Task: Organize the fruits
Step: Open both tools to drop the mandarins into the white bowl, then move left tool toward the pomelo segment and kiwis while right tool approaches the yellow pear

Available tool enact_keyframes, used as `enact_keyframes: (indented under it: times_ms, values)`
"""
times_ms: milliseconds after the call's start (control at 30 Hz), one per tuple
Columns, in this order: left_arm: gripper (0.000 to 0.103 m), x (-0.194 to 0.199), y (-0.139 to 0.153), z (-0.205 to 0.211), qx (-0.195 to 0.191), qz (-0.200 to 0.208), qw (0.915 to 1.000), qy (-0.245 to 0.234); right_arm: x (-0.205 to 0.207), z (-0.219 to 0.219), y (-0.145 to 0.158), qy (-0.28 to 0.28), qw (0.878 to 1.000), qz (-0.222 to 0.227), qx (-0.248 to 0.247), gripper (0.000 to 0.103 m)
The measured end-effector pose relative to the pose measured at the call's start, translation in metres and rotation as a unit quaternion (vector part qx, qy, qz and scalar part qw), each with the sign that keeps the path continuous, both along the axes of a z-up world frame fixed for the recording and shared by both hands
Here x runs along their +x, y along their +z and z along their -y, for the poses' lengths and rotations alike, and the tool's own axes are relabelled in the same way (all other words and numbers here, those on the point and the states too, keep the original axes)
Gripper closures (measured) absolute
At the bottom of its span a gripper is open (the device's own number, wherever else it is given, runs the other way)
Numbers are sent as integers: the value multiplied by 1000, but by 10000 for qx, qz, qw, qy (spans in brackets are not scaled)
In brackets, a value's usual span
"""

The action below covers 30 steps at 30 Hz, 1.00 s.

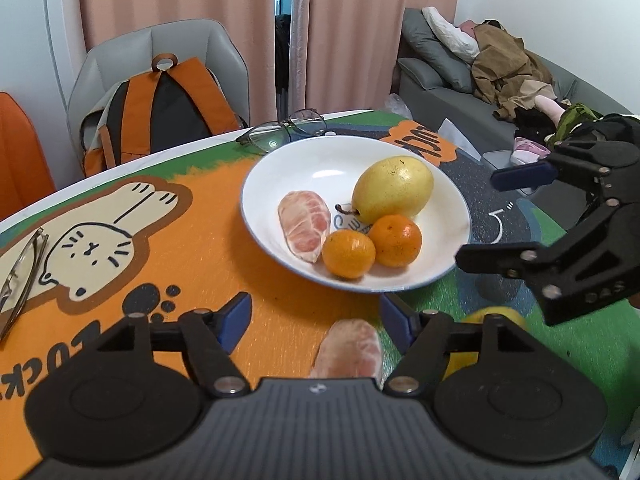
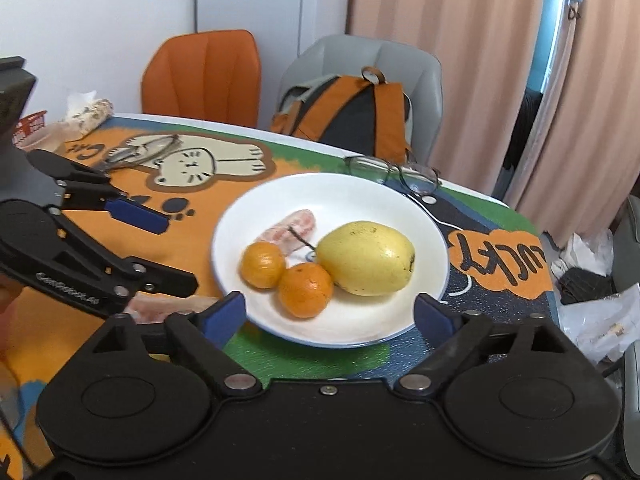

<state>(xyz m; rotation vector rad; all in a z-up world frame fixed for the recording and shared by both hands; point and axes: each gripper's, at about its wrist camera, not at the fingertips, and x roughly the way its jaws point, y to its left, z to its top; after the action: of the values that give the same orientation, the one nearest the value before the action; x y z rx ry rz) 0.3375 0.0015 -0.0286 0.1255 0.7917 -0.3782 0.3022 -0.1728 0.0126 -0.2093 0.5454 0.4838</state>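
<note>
A white plate (image 1: 280,168) on the cat-print table mat holds a yellow pear (image 1: 394,190), two oranges (image 1: 348,254) (image 1: 396,240) and a peeled pomelo segment (image 1: 304,226). A second pomelo segment (image 1: 348,350) lies on the mat between the wide-apart fingers of my left gripper (image 1: 316,312), untouched by the pads. Another yellow fruit (image 1: 496,314) is partly hidden behind that gripper's right finger. My right gripper (image 2: 328,312) stands open at the plate's near rim (image 2: 340,200) with nothing in it. In the right wrist view the left gripper (image 2: 160,248) is at the left.
One pair of glasses (image 1: 288,130) lies just behind the plate, and another (image 1: 20,276) at the mat's left. An orange backpack (image 1: 160,108) sits on a grey chair beyond the table. A sofa with clothes (image 1: 500,68) is to the right. A tissue pack (image 2: 86,114) lies at the far corner.
</note>
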Motion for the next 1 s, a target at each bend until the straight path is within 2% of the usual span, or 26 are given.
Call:
enact_keyframes:
  times_ms: [67,133,233,633,1000]
  values:
    - [31,-3,0,0,12,6,10000,-13,-8,0,1,66,9999,60,47,4]
    - [23,-7,1,-1,6,45,10000,-63,-17,-1,2,163,9998,120,84,0]
    - [15,-16,2,0,68,167,9998,-85,-28,-2,1,299,9993,206,63,0]
    - [11,-37,-5,0,204,140,9995,-181,-52,-9,-11,613,9978,255,-10,0]
    - [7,-43,-19,-13,292,-46,9994,-168,-53,-28,-40,799,9962,170,-304,0]
